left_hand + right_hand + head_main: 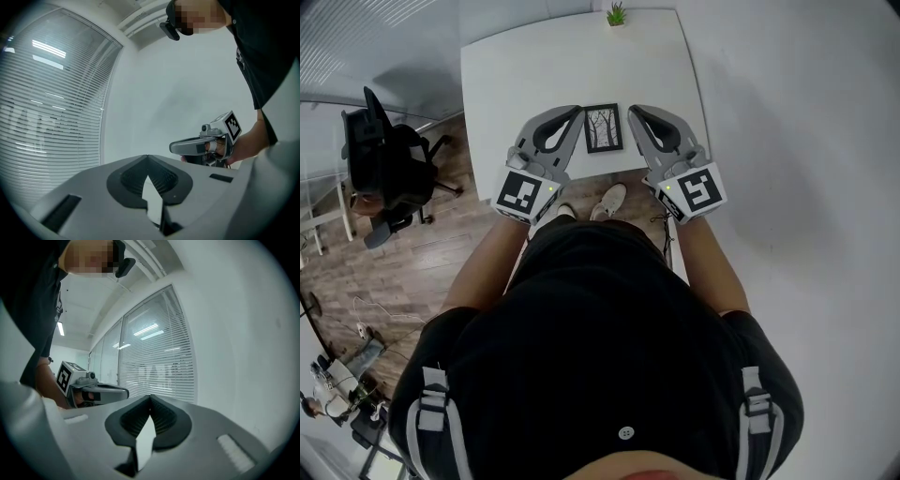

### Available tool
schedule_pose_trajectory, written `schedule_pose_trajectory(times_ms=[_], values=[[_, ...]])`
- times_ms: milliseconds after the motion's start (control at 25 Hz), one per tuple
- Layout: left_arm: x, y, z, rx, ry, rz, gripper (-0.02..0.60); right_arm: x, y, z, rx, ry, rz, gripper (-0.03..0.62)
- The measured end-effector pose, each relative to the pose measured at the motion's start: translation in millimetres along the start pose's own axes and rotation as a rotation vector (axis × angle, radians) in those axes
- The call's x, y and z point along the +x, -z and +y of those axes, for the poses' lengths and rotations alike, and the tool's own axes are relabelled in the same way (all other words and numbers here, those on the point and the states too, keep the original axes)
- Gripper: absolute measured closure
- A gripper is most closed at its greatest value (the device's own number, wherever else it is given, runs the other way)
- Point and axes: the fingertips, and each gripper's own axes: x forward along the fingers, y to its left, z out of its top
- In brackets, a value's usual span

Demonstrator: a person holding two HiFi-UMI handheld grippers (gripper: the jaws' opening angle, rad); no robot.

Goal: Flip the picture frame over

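Note:
A small black picture frame (603,128) lies on the white table (572,66) near its front edge, its tree picture facing up. My left gripper (577,112) hangs just left of the frame and my right gripper (632,111) just right of it, both held above the table. Their tips face each other across the frame. In the left gripper view the jaws (147,157) are closed together with nothing between them, and the right gripper (197,146) shows opposite. The right gripper view shows its jaws (150,397) shut and empty too, facing the left gripper (101,392).
A small potted plant (617,15) stands at the table's far edge. A black office chair (389,164) sits on the wooden floor to the left. The person's shoes (605,200) show below the table's front edge. Window blinds (154,357) line one wall.

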Motion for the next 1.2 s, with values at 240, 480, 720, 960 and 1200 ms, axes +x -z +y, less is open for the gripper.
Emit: schedule_pose_trajectory(times_ms=[240,480,720,960,1200], values=[[-1.4,-1.0,-1.0,-0.005,0.002,-0.002,0.574,0.9,1.6,1.6,0.014,-0.007,0.012,0.585],[-1.4,-3.4,-2.1,0.004,0.007,-0.005,0.574,0.3,1.3,1.3,0.013,-0.004,0.012,0.585],[-5.5,4.9,0.6,0.003,0.009,0.036,0.574,1.8,3.3,4.4,0.013,-0.003,0.018,0.585],[-1.8,1.0,1.6,-0.003,0.019,0.009,0.574,4.0,6.9,3.4,0.019,0.005,0.023,0.585],[0.3,2.9,5.7,0.006,0.024,0.023,0.574,8.7,7.8,2.3,0.019,0.004,0.026,0.585]])
